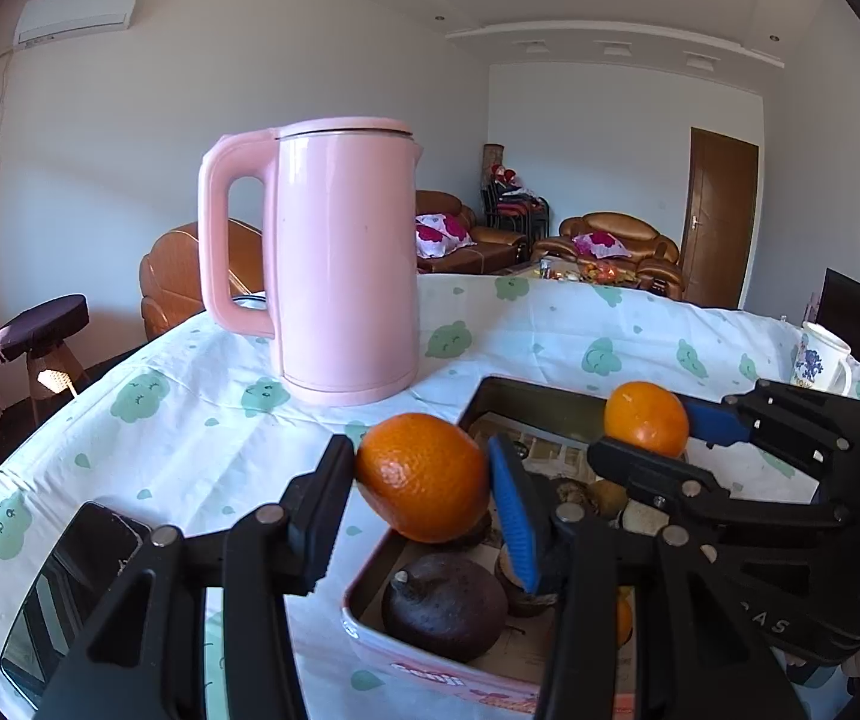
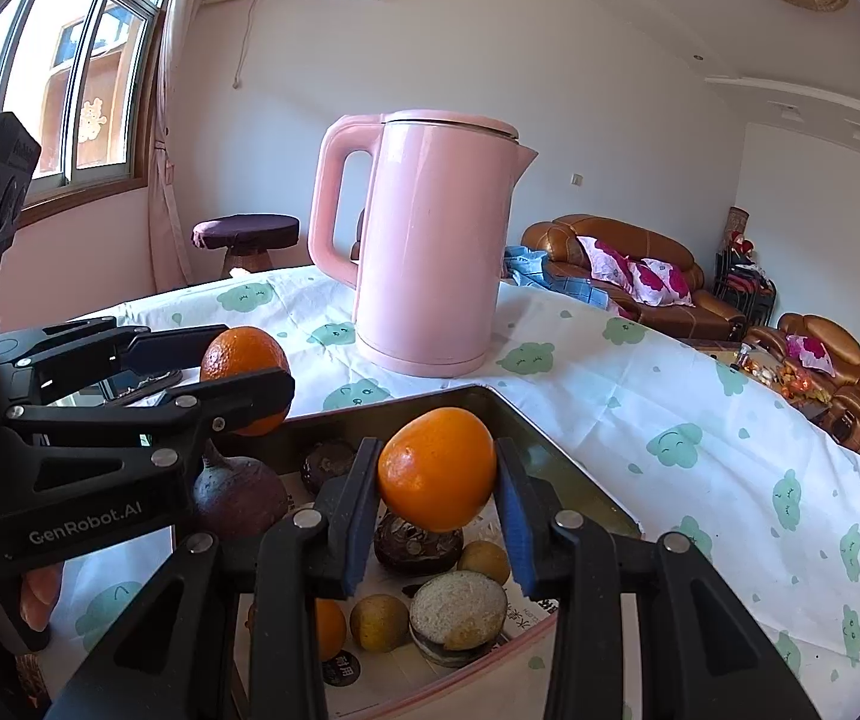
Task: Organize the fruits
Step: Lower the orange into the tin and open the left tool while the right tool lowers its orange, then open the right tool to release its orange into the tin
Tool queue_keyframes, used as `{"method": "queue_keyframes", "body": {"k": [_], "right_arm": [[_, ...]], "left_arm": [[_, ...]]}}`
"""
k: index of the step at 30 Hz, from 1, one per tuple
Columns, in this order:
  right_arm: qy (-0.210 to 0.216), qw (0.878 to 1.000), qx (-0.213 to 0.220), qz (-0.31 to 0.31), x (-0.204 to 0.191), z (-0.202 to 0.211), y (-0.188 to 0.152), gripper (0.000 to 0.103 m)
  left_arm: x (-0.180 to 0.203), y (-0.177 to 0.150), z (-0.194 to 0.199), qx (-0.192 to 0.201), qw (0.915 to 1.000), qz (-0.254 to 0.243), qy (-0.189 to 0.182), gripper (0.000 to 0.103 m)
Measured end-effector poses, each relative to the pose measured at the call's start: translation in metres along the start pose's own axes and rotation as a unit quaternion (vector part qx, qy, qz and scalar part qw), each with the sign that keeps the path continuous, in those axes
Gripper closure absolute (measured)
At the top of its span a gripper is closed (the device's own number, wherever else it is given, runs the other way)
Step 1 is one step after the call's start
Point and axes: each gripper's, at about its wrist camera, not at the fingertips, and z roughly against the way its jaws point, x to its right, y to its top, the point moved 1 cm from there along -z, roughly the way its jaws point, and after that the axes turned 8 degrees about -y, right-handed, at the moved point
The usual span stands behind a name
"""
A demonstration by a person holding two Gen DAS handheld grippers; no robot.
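My left gripper (image 1: 424, 480) is shut on an orange (image 1: 423, 476) and holds it above the near left edge of a square tin tray (image 1: 526, 396). My right gripper (image 2: 437, 474) is shut on a second orange (image 2: 437, 468) above the same tray (image 2: 556, 450). Each gripper shows in the other's view: the right one (image 1: 652, 426) with its orange (image 1: 646, 418), the left one (image 2: 244, 372) with its orange (image 2: 244, 360). In the tray lie dark purple fruits (image 1: 443, 605), small brown fruits (image 2: 379, 623), a cut fruit (image 2: 457, 615) and another orange (image 2: 329, 629).
A tall pink kettle (image 1: 340, 258) stands on the cloud-print tablecloth (image 1: 190, 432) just behind the tray. A black phone (image 1: 64, 594) lies at the near left. A patterned mug (image 1: 820, 360) stands at the far right edge. A stool (image 1: 40, 330) and sofas are beyond the table.
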Motion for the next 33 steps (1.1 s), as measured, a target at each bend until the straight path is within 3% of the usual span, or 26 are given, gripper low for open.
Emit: {"method": "queue_keyframes", "body": {"k": [27,28,30,33], "right_arm": [[0.011,0.999,-0.031,0.004,-0.006,-0.012,-0.006,0.064],[0.017,0.999,-0.041,0.006,-0.007,-0.015,-0.007,0.064],[0.016,0.999,-0.044,0.011,-0.009,-0.016,-0.007,0.05],[0.019,0.999,-0.035,0.021,-0.014,-0.01,-0.008,0.044]], "left_arm": [[0.002,-0.005,-0.011,-0.026,0.9996,-0.004,-0.001,0.053],[0.003,-0.005,-0.01,-0.026,0.9996,-0.006,-0.003,0.05],[0.006,-0.006,-0.008,-0.02,0.9997,-0.013,0.002,0.04],[0.009,-0.006,-0.006,-0.017,0.9997,-0.018,-0.001,0.037]]}}
